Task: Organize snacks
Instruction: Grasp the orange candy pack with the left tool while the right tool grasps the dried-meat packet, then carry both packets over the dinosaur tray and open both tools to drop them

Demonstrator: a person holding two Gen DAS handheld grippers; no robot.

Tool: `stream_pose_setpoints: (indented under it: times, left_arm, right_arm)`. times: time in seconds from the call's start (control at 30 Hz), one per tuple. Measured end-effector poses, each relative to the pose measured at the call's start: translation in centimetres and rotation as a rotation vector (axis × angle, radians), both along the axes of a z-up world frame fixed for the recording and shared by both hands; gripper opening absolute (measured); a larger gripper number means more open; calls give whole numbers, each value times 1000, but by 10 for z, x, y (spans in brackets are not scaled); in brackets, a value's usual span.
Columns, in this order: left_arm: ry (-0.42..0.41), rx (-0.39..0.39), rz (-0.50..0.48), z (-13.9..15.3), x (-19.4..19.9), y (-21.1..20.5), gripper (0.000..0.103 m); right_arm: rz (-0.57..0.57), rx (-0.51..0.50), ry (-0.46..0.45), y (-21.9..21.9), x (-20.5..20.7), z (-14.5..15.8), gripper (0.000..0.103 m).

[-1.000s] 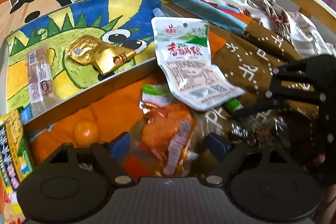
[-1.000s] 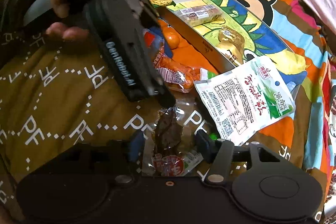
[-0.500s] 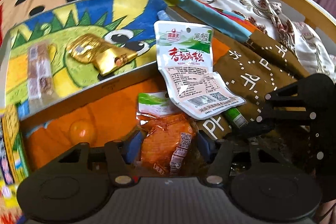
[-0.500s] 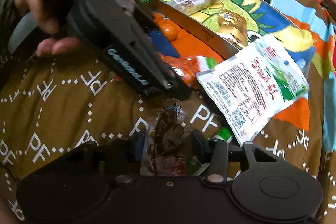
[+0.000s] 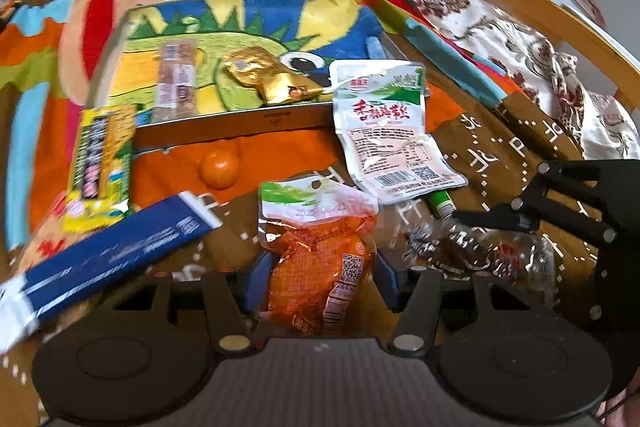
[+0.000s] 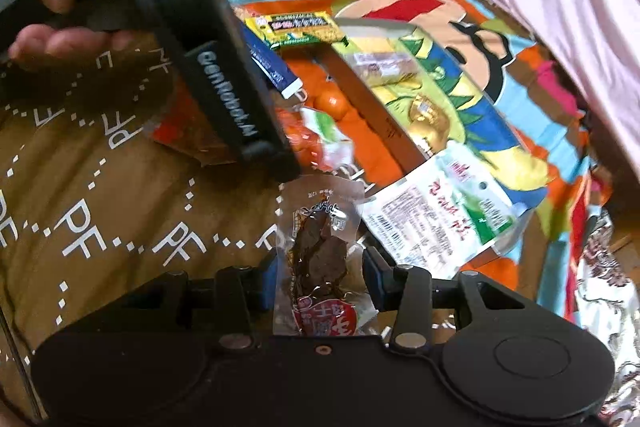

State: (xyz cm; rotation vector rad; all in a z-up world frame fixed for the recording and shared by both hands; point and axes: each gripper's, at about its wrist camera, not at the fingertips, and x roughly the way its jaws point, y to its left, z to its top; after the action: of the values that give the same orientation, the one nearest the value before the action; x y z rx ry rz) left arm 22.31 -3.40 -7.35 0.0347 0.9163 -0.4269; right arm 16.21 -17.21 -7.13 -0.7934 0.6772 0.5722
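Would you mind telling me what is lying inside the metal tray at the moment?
Inside the metal tray lie a clear-wrapped snack bar and a gold foil packet. The white and green pouch overlaps its near right corner, hiding what lies beneath.

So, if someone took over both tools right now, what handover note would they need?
Left tool: shut on the orange snack pack, jaws just closed.
Right tool: shut on the dark meat snack, jaws just closed too.
Tray: already holds a clear-wrapped bar and a gold packet.
Left outside the tray: white pouch, yellow pack, blue pack, small orange.
Next, probably: carry both held snacks to the tray.
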Motion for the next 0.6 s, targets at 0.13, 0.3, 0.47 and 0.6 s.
stream_pose_setpoints:
  times: [0.13,0.3,0.47,0.6]
  left_arm:
    - [-14,-44,63,8,-14,10,60]
    - [-79,-138,97,24,-26,25,60]
    - [-182,-217,119,43,-31,29,60]
    - [-241,-279,164,50,-28,34,60]
  right_arm:
    - [6,0,-73,-3,-7,7,45]
    - [-16,32,-183,-4,-10,18,45]
    - [-66,79,-265,-11,-6,31,45]
    - [-105,110,-325,-15,-3,41,45]
